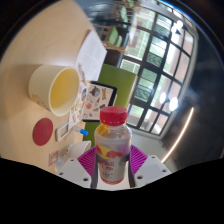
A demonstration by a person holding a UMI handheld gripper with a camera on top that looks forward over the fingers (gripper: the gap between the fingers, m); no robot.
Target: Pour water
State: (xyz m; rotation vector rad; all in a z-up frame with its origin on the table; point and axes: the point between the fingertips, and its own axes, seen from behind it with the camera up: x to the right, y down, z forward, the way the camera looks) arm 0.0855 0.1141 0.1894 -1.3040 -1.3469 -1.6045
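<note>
A small clear bottle [112, 150] with a red cap and a pink and yellow label stands upright between my fingers. My gripper [112, 163] is shut on it, a purple pad [136, 160] pressing each side. The view is tilted. Beyond the fingers, up and to the left, a cream cup [55, 89] stands open on the pale table [30, 55]. A round red lid [42, 131] lies on the table, nearer to me than the cup. The bottle hides the table just ahead of the fingers.
Printed cards and papers [92, 98] lie between the cup and the bottle. A green chair back [118, 80] stands past the table edge. Large dark-framed windows [160, 60] fill the far side of the room.
</note>
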